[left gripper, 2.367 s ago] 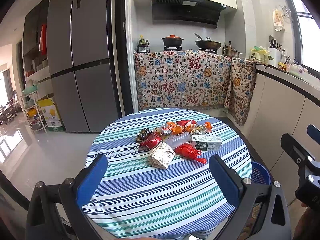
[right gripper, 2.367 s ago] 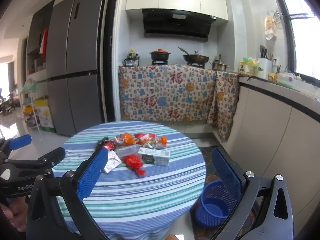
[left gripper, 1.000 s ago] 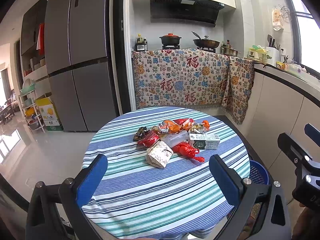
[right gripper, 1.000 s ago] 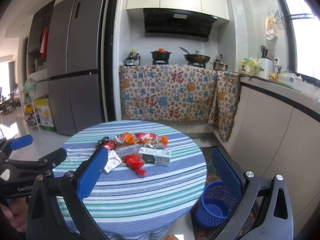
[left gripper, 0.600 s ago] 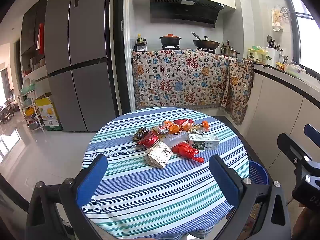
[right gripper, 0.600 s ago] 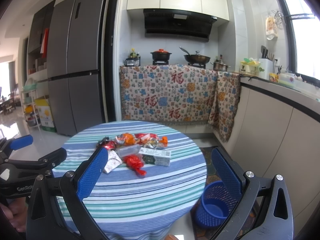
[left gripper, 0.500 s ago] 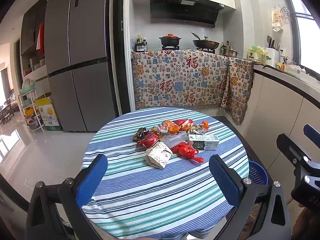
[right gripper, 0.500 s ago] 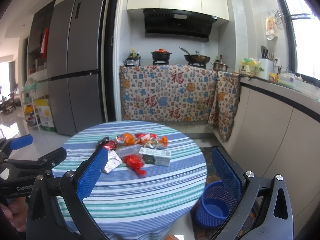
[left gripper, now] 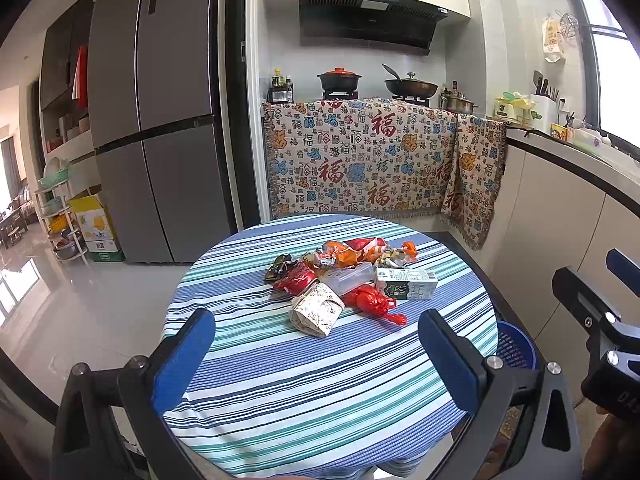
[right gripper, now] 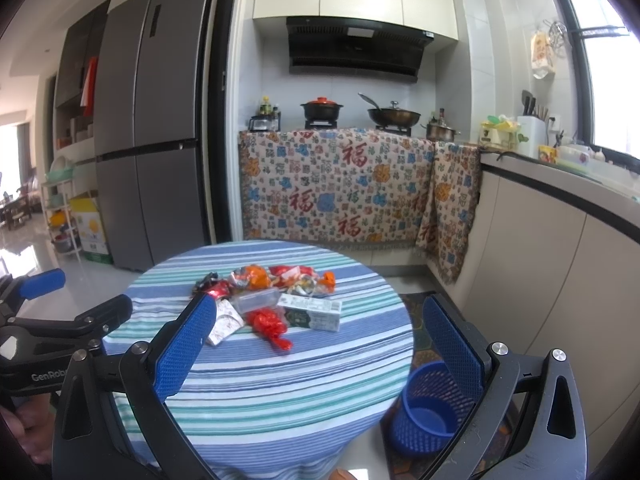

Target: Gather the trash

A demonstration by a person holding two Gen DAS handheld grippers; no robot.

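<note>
A pile of trash lies in the middle of the round striped table [left gripper: 304,392]: a white-and-green carton [left gripper: 405,285], a crumpled red wrapper [left gripper: 370,302], a patterned paper packet [left gripper: 317,309], a clear plastic bottle [left gripper: 347,279], and orange and red wrappers [left gripper: 348,250]. My left gripper [left gripper: 316,356] is open over the table's near edge, short of the pile. My right gripper [right gripper: 320,344] is open too, held back from the table, with the same carton [right gripper: 310,317] and red wrapper [right gripper: 268,322] ahead. A blue mesh bin [right gripper: 428,408] stands on the floor right of the table.
A grey fridge [left gripper: 160,120] stands at the back left, and a counter draped in patterned cloth [left gripper: 360,168] holds pots behind the table. White cabinets [right gripper: 560,280] run along the right. A person's hand [right gripper: 28,428] holds the left gripper.
Both grippers have stayed open and nearly still; the left wrist view has drifted back very slightly from the table. The trash pile has not moved.
</note>
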